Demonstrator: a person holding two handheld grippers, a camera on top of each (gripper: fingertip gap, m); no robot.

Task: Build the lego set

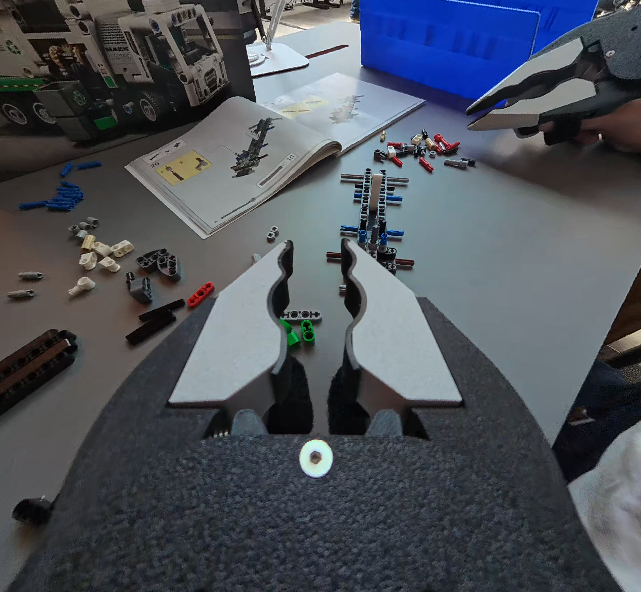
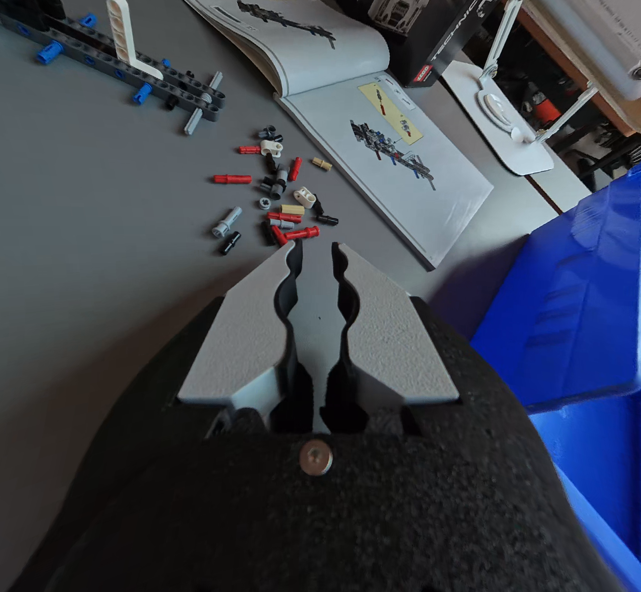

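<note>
A long grey beam assembly with blue pins and a white angled beam lies on the grey table; it also shows in the right wrist view. My left gripper is open and empty, just short of its near end, above two green pieces and a small grey beam. My right gripper is open and empty, hovering just short of a pile of red, black, grey and tan pins. That pile and the right gripper also show in the left wrist view.
An open instruction booklet lies at mid-table, the set's box behind it. A blue bin stands at the back right. Blue pins, white connectors and black beams lie to the left. A white lamp base stands beyond the booklet. Some 30 centimetres of space lies between my two pairs of fingers.
</note>
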